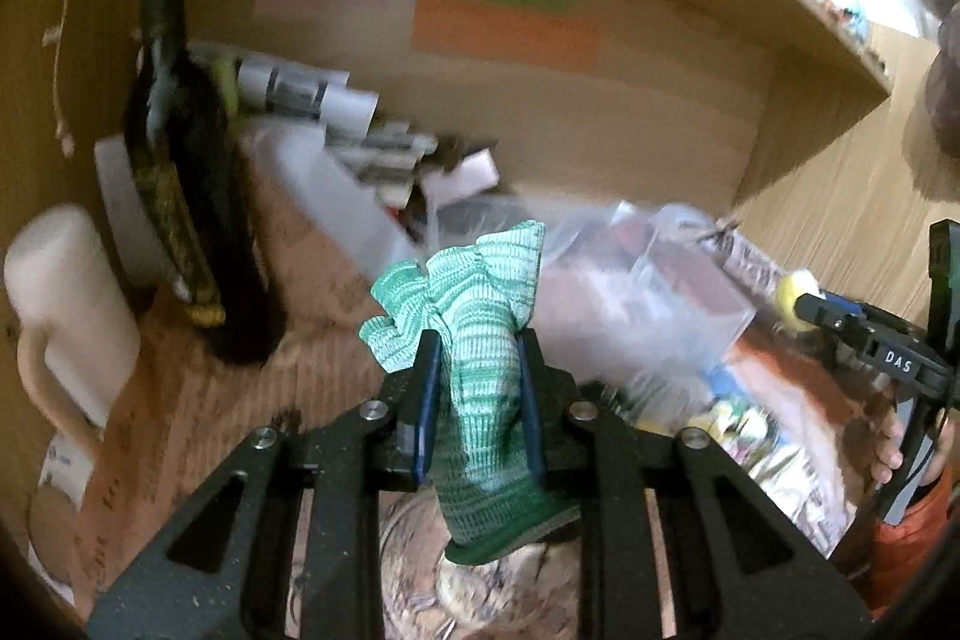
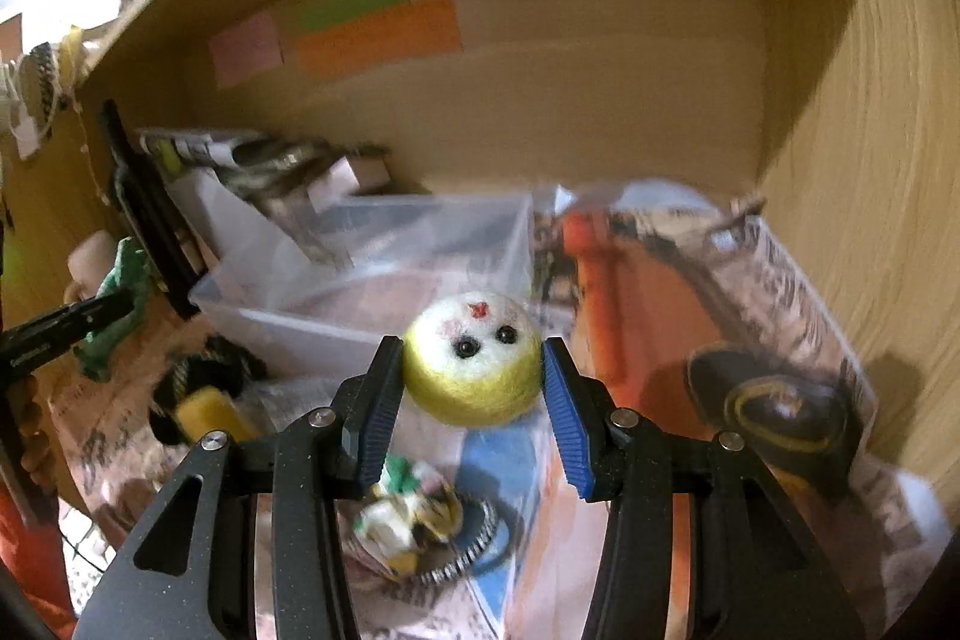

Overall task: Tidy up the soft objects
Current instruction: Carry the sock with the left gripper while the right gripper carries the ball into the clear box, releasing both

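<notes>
My left gripper is shut on a green and white knitted cloth, held above the desk; it also shows in the right wrist view at far left. My right gripper is shut on a round yellow and white felt ball with a face, held in front of a clear plastic bin. The right gripper with the ball shows at the right of the left wrist view.
A wooden shelf nook with sticky notes on its back wall. A black bottle, a white mug, rolled papers, a yellow and black soft toy, a crumpled cloth and a dark round object lie on printed paper.
</notes>
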